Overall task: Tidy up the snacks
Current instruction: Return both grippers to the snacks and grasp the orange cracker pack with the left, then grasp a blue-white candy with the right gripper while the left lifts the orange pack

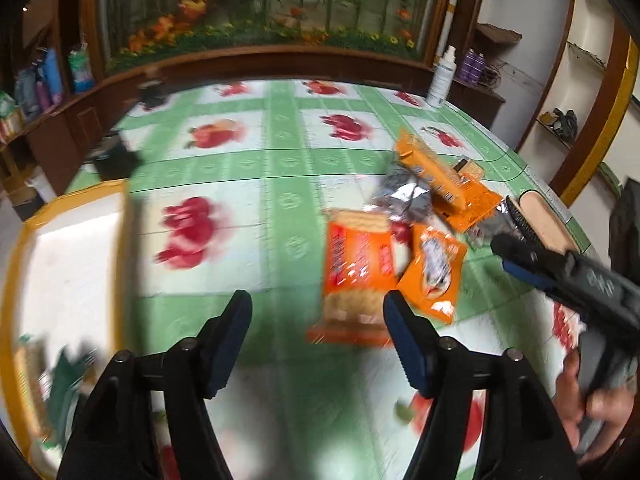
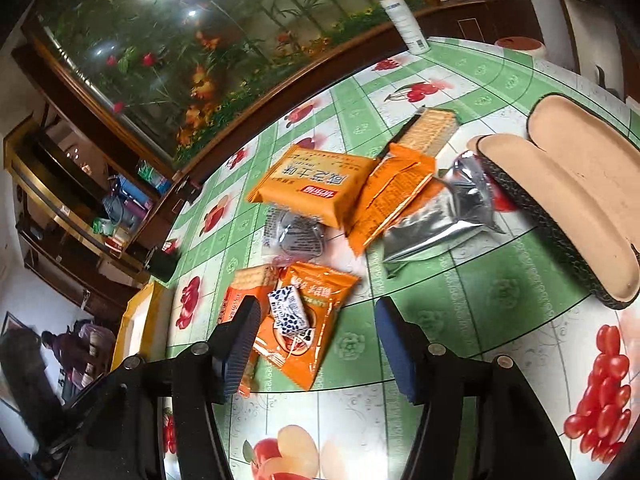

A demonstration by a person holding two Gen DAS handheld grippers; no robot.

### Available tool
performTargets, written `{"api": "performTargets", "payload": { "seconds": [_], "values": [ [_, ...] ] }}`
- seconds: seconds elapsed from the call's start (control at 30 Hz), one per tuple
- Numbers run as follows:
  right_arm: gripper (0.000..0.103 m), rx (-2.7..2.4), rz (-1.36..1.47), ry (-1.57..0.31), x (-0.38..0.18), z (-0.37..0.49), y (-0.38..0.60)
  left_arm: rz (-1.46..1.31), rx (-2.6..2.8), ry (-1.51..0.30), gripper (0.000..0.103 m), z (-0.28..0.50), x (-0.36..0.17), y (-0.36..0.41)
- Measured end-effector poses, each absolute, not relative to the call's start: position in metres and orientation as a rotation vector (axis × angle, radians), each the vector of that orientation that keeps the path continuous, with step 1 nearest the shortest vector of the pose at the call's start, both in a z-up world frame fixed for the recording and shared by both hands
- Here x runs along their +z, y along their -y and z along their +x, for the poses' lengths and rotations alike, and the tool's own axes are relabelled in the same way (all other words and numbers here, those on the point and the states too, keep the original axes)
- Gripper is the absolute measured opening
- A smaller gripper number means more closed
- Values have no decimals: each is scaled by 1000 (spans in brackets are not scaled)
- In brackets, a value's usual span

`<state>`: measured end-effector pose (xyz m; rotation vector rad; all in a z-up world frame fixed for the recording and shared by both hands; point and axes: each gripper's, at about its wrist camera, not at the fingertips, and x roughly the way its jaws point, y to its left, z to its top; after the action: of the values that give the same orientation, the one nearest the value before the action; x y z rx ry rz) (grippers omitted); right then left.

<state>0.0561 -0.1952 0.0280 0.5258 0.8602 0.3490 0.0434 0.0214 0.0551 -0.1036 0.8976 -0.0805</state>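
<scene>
Several snack packets lie in a loose pile on the green fruit-print tablecloth (image 2: 460, 300). In the right wrist view: an orange biscuit pack (image 2: 316, 184), an orange cracker sleeve (image 2: 404, 172), a silver foil pouch (image 2: 440, 216), a clear dark-filled packet (image 2: 294, 232), an orange sachet (image 2: 316, 320) with a small blue-white candy (image 2: 286, 312) on it, and a cracker pack (image 2: 240, 292). My right gripper (image 2: 316, 340) is open just above the sachet. My left gripper (image 1: 318, 312) is open, with the cracker pack (image 1: 356, 268) and the sachet (image 1: 434, 268) just ahead. The right gripper shows in the left wrist view (image 1: 520, 248).
A white box with a yellow rim (image 1: 64, 248) sits at the table's left, with something green inside. An open glasses case (image 2: 568, 200) lies right of the pile. A white spray bottle (image 2: 404, 16) stands at the far edge. A wooden cabinet with a flower display runs behind the table.
</scene>
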Motion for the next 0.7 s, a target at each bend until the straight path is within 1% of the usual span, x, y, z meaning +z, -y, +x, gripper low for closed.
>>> {"api": "performTargets", "payload": {
  "seconds": [0.13, 0.23, 0.3, 0.33, 0.43, 0.47, 0.53, 0.7],
  "values": [
    [64, 354, 543, -857, 28, 55, 199, -136, -118, -954, 72, 77, 45, -8],
    [64, 362, 550, -862, 26, 58, 198, -85, -93, -990, 73, 95, 34, 7],
    [64, 362, 549, -863, 25, 59, 197, -46, -51, -996, 73, 102, 26, 14],
    [65, 362, 547, -864, 25, 58, 196, -35, -29, -1002, 75, 105, 20, 15],
    [65, 364, 537, -868, 25, 58, 194, -82, -40, -978, 75, 102, 15, 10],
    [66, 364, 533, -870, 24, 58, 192, -94, -49, -964, 74, 100, 13, 8],
    [67, 360, 519, -878, 23, 59, 190, -134, -66, -939, 53, 94, 11, 0],
    [68, 338, 462, -894, 19, 60, 178, -165, -48, -913, 52, 87, 9, -21]
  ]
}}
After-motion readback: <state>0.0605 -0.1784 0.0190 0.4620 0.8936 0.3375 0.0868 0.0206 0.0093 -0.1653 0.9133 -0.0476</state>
